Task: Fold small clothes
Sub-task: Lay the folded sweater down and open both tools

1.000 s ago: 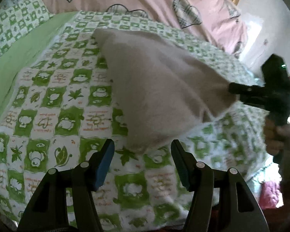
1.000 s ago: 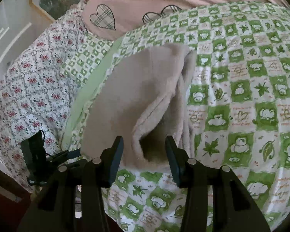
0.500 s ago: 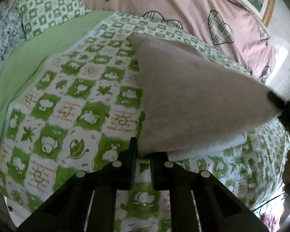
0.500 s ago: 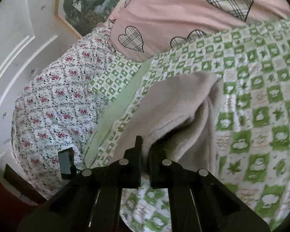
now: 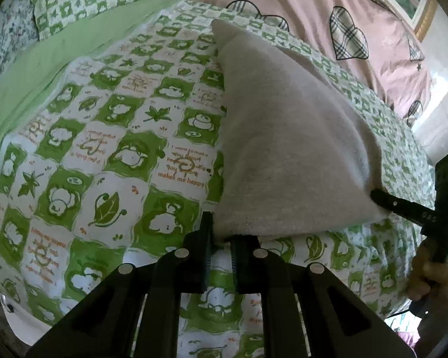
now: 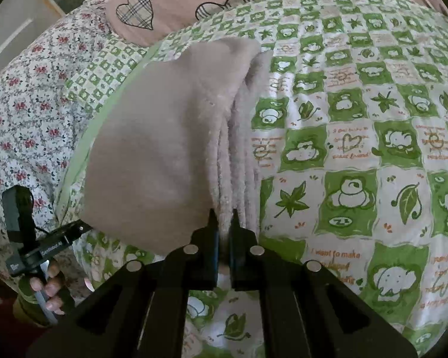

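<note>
With both near corners of the garment pinched, you've got it set up for a fold, so let's run left to right. Over at nine o'clock in the left wrist view sits the plain green strip (image 5: 44, 59) of the bedding, then the green checked quilt (image 5: 113, 155) the work lies on. Your left gripper (image 5: 222, 238) has just closed, its jaws nearly pressed together on the near corner of the beige garment (image 5: 283, 149), fabric plainly caught between them. That garment, soft and fleecy, lies across the quilt from six o'clock up toward twelve, its far tip near the pink heart-print cover (image 5: 298, 9). At three o'clock, your right gripper (image 5: 379, 197) bites the other near corner, jaws likewise just closed on cloth; from its own camera the right gripper (image 6: 224, 223) grips several stacked layers of the garment (image 6: 152, 149), so I judge it's already doubled. Holding two corners keeps the edge taut and level, which should let you carry it over evenly. Count: one garment, two grippers, one hand (image 5: 430, 274) showing there on the right tool's handle, and in the right view one hand (image 6: 49, 292) on the left tool's handle at eight o'clock.
</note>
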Motion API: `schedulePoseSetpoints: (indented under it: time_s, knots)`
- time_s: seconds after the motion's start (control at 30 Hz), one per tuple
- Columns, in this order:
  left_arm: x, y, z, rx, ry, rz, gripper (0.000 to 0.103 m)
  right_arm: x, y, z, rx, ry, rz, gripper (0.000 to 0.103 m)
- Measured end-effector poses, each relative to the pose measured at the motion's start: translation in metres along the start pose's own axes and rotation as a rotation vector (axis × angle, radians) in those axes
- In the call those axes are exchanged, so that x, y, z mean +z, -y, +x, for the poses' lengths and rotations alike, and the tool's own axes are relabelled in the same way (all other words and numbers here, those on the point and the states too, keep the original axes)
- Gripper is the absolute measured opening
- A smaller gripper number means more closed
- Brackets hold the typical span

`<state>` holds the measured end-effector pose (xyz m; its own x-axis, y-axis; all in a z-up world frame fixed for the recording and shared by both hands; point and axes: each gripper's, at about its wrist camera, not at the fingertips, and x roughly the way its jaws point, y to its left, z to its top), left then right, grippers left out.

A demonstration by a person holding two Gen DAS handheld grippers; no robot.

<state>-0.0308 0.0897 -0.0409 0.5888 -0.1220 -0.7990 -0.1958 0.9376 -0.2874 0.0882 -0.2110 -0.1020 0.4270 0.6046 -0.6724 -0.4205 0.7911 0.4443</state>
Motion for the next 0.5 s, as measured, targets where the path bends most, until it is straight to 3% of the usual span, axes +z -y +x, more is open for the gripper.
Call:
schedulePoseSetpoints:
  time_s: [0.27, 0.4, 0.5]
  knots:
    - [-0.004, 0.006, -0.004, -0.009, -0.001, 0.023, 0.009, 0.000, -0.005, -0.005, -0.045, 0.021, -0.005, 0.006]
    - [-0.006, 0.010, -0.003, -0.013, -0.012, 0.056, 0.009, 0.002, -0.007, -0.001, -0.043, -0.020, -0.017, 0.006]
    - [-0.006, 0.005, -0.013, -0.052, -0.026, 0.092, 0.010, 0.007, -0.008, -0.014, -0.036, -0.007, -0.001, 0.020]
